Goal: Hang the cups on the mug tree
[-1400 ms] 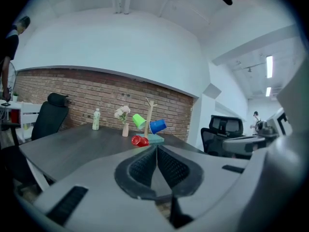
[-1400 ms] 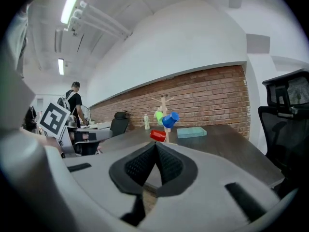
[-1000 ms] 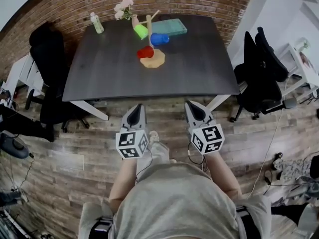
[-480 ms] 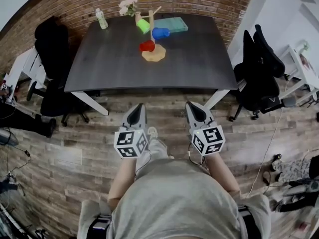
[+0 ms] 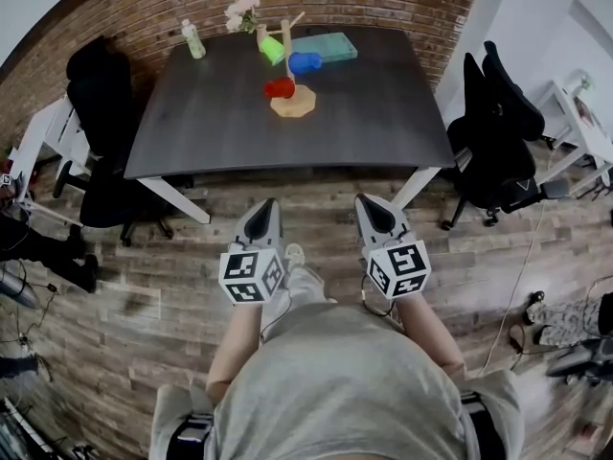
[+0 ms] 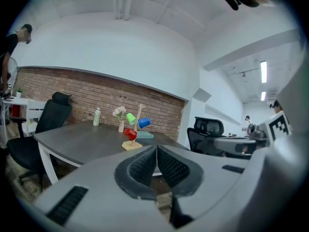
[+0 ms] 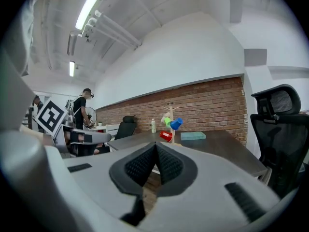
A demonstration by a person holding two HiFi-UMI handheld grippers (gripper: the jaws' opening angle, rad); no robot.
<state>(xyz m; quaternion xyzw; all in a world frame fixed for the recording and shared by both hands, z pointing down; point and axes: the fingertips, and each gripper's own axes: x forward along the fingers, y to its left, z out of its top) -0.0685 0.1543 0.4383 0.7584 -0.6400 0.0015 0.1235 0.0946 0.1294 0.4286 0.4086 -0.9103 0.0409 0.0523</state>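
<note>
Brick wall (image 5: 144, 8), dark table (image 5: 220, 123) — mug tree (image 5: 288, 73)

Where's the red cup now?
Head view: the red cup hangs low on the mug tree, left of its post, below the green cup and blue cup.

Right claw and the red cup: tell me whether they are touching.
Apart. The head view shows the right claw short of the table's near edge, while the red cup hangs on the mug tree far across it.
</note>
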